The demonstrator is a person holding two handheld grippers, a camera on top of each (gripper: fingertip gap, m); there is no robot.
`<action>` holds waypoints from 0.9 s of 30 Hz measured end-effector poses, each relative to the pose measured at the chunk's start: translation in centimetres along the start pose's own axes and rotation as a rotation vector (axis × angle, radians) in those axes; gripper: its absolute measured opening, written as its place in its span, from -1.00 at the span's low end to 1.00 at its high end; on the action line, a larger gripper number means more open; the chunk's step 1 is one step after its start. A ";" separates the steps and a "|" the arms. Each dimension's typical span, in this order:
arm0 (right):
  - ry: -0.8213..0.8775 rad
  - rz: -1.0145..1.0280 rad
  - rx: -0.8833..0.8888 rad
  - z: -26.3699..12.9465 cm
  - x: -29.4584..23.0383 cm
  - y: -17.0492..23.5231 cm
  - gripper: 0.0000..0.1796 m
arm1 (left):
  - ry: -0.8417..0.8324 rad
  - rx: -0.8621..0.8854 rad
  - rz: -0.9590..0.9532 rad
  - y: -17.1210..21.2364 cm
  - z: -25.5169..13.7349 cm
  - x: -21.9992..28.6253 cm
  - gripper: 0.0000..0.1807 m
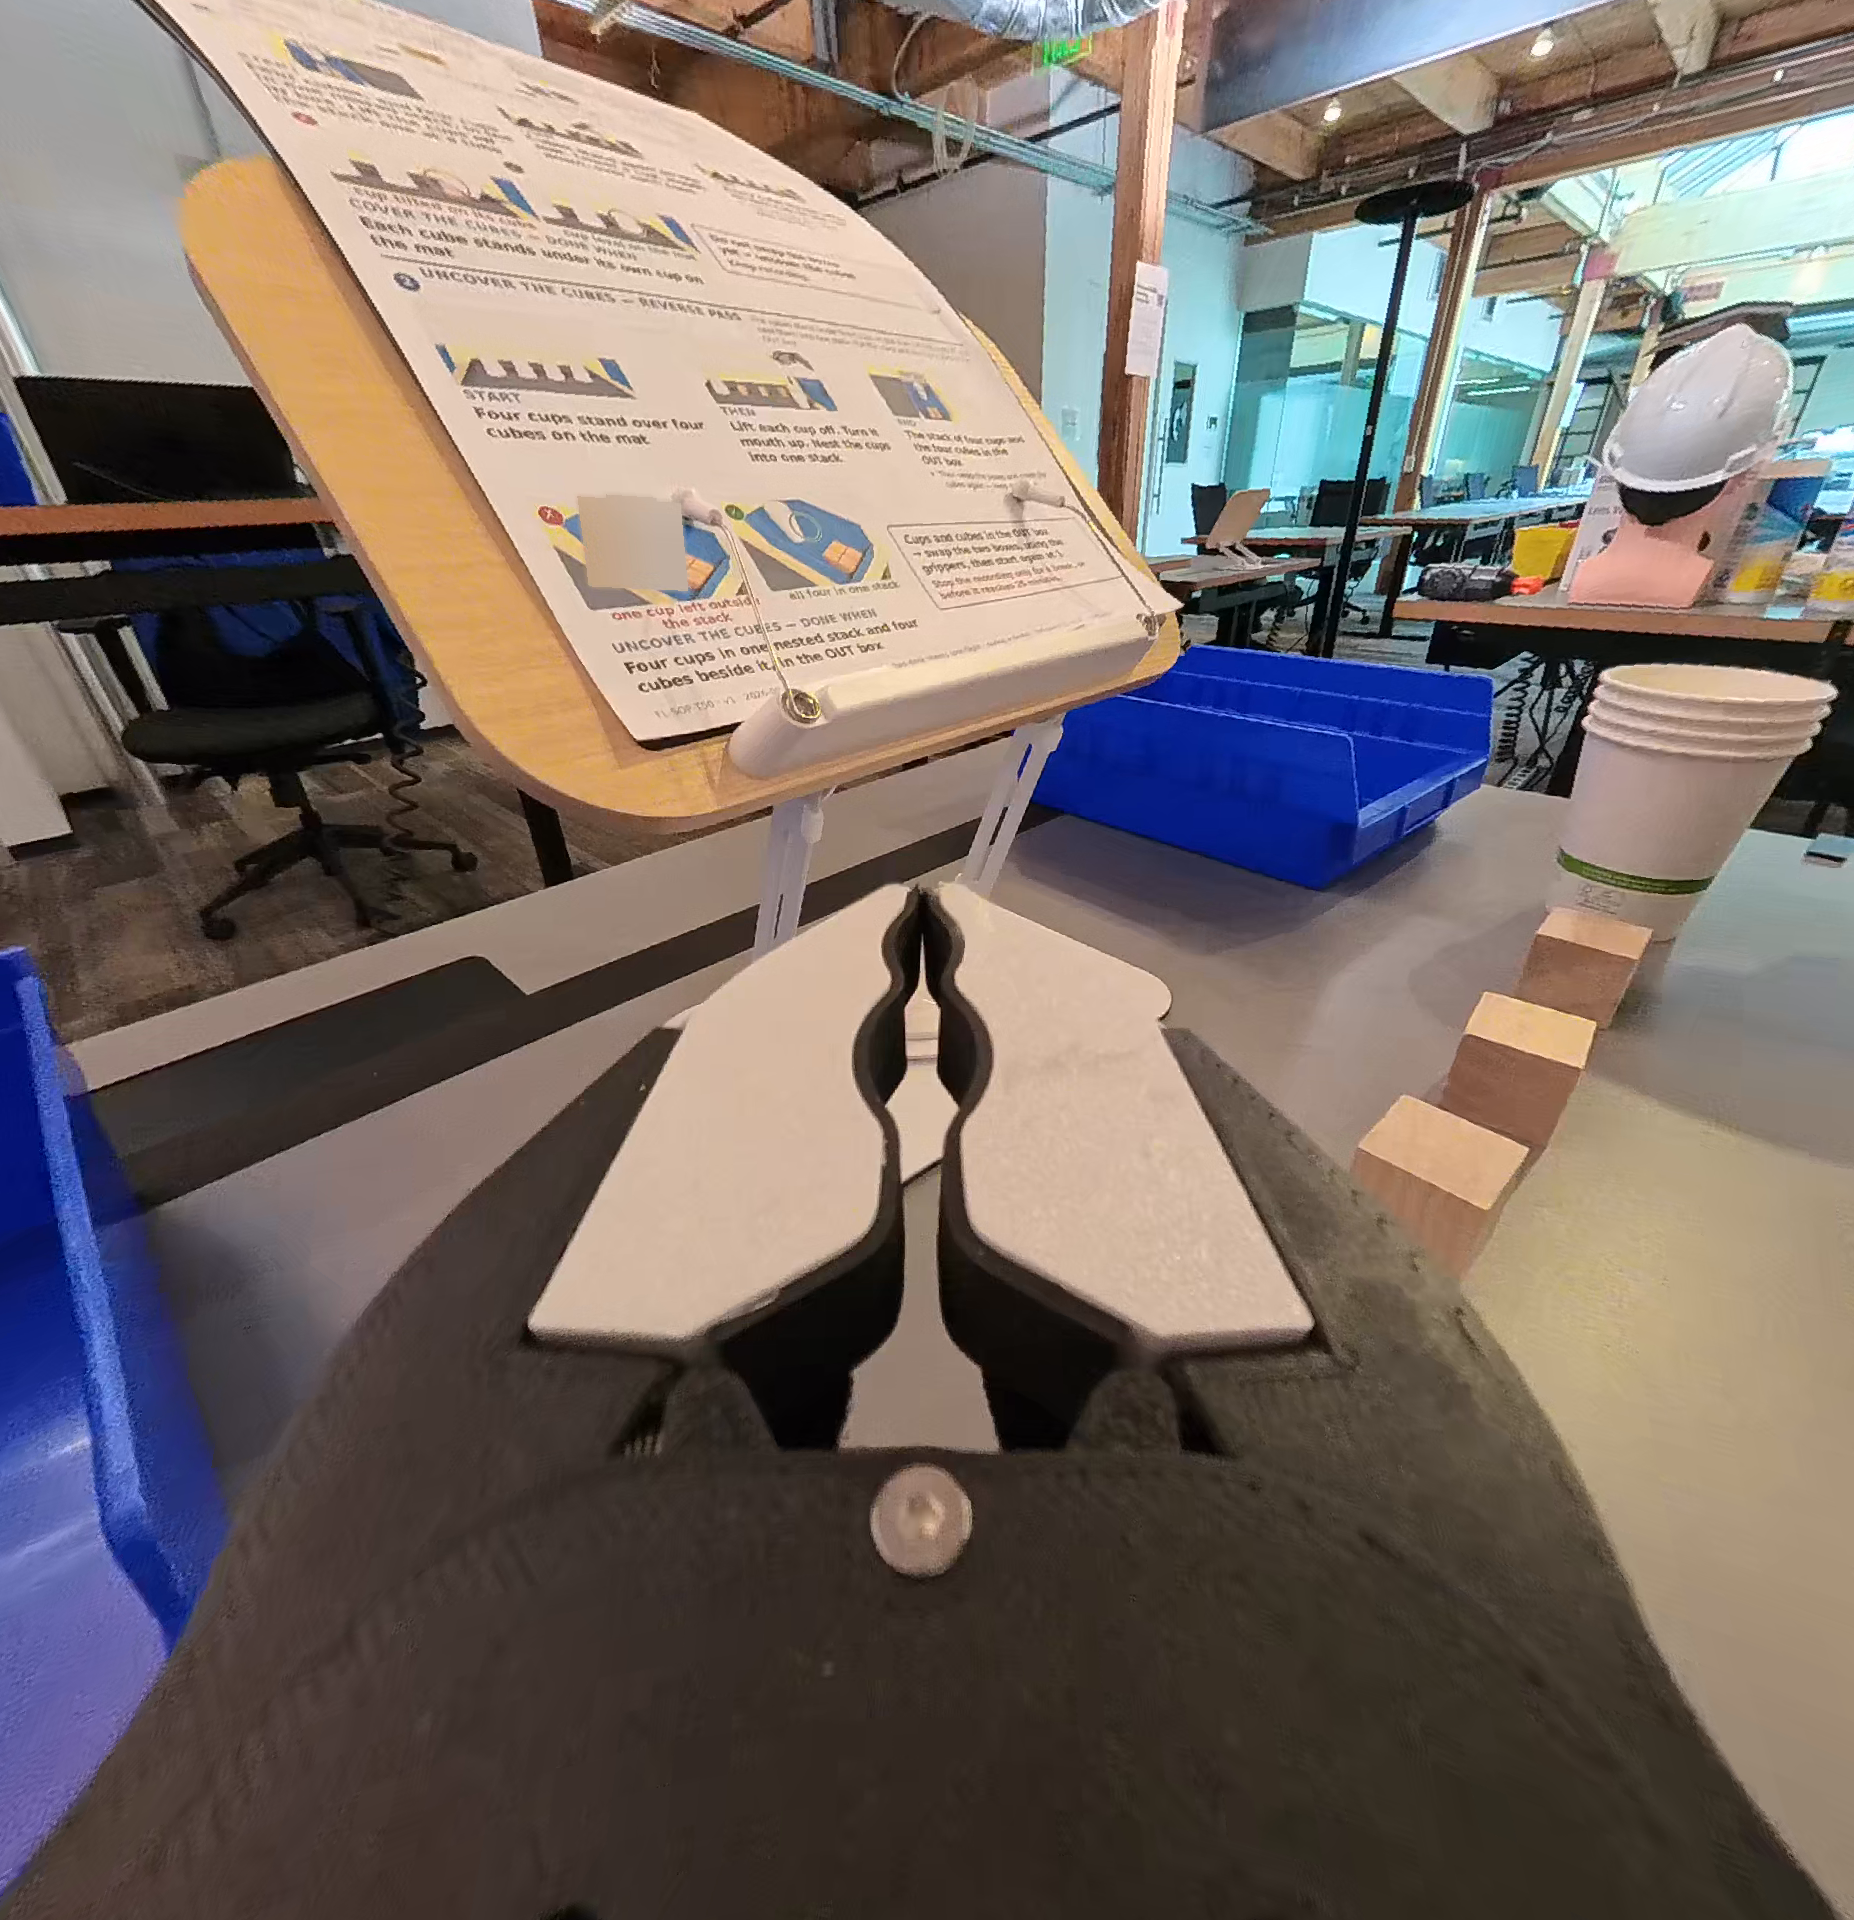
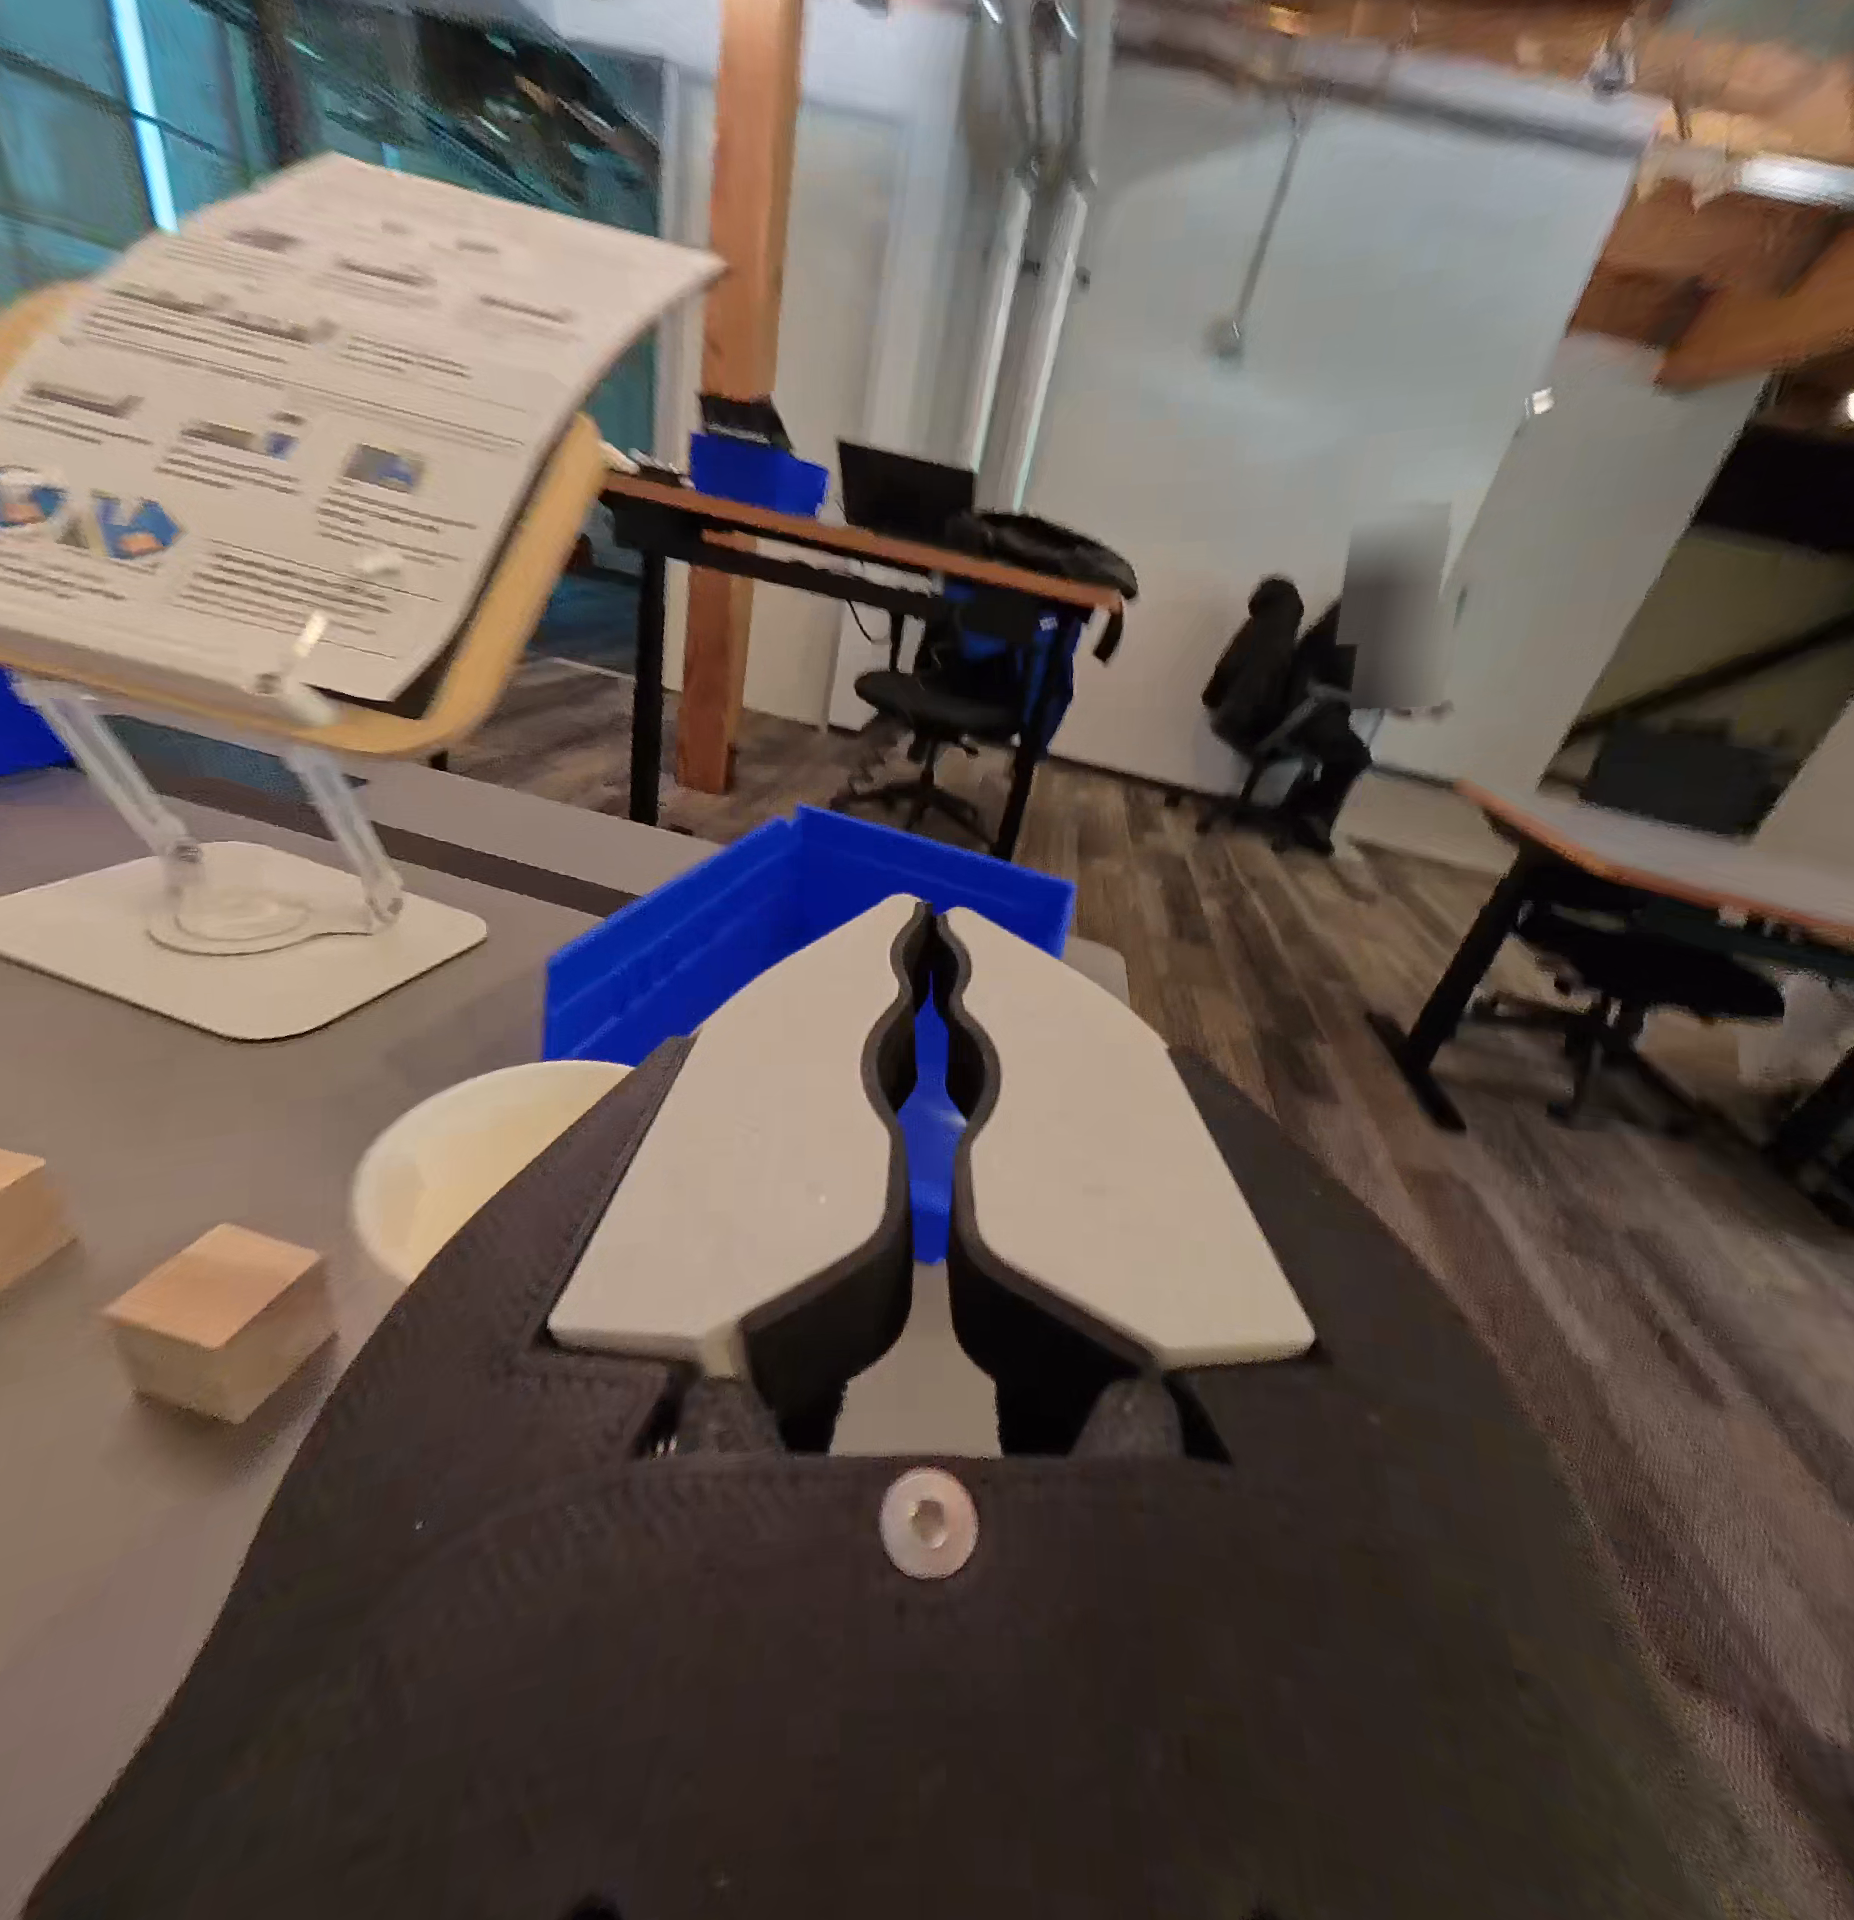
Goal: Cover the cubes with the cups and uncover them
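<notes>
In the left wrist view, a nested stack of white paper cups [image 1: 1681, 790] stands mouth up on the grey table at the right. Three wooden cubes [image 1: 1515, 1070] lie in a row in front of the stack. My left gripper [image 1: 921, 899] is shut and empty, above the table to the left of the cubes. In the right wrist view, the cup stack [image 2: 476, 1164] shows from above, partly hidden behind my gripper body. A wooden cube [image 2: 222, 1314] lies to its left, another cube [image 2: 3, 1216] at the frame edge. My right gripper [image 2: 931, 914] is shut and empty, just right of the cups.
A tilted wooden stand with an instruction sheet [image 1: 632, 436] stands at the table's back. A blue bin [image 1: 1276, 769] sits behind the cups, another blue bin [image 1: 40, 1299] at the left. A blue bin [image 2: 788, 935] lies ahead of my right gripper near the table edge.
</notes>
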State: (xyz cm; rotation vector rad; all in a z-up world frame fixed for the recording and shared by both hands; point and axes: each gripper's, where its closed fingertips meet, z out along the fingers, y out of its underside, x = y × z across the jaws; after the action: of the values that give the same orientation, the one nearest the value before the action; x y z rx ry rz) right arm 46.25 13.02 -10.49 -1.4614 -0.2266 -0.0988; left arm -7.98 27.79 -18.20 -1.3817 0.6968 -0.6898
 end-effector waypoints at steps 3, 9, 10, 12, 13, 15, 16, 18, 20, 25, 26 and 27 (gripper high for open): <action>-0.098 -0.068 0.080 -1.1 -5.3 -3.6 -1.00 | -0.007 0.001 -0.001 0.3 0.4 0.3 -1.00; -0.343 -0.118 0.161 0.1 -18.0 -7.8 -1.00 | -0.011 -0.001 0.018 0.6 2.3 2.3 -1.00; -0.383 -0.085 0.156 0.9 -19.8 -7.4 -1.00 | -0.007 -0.006 0.026 0.8 2.7 2.8 -1.00; -0.500 0.001 0.139 2.3 -23.9 -5.7 -1.00 | 0.020 -0.021 0.040 1.2 3.3 4.1 -1.00; -0.550 0.030 0.109 3.0 -25.8 -4.4 -1.00 | 0.037 -0.033 0.051 1.4 3.6 4.7 -1.00; -0.631 0.093 0.071 3.6 -29.3 -1.9 -1.00 | 0.047 -0.059 0.095 1.8 3.8 5.3 -1.00; -0.666 0.132 0.051 3.7 -30.8 -0.9 -1.00 | 0.035 -0.069 0.129 1.9 3.6 5.1 -1.00; -0.715 0.175 0.013 3.4 -33.4 0.6 -1.00 | -0.006 -0.080 0.170 1.8 3.0 4.0 -1.00; -0.745 0.215 -0.016 3.0 -35.1 1.3 -1.00 | -0.045 -0.057 0.136 1.3 2.2 2.5 -1.00; -0.739 0.174 -0.030 2.9 -36.5 2.7 -1.00 | -0.063 0.004 -0.010 0.8 1.4 0.7 -1.00; -0.728 0.116 -0.037 3.0 -36.6 3.2 -1.00 | -0.060 0.003 -0.011 0.9 1.4 0.8 -1.00; -0.719 0.071 -0.038 3.0 -36.7 3.4 -1.00 | -0.058 -0.002 -0.003 0.9 1.5 0.9 -1.00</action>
State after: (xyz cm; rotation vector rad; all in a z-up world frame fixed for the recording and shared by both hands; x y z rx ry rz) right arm 10.94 13.76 -21.29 -1.4936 -0.7566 0.4922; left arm -6.23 28.08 -19.08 -1.3995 0.6496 -0.6492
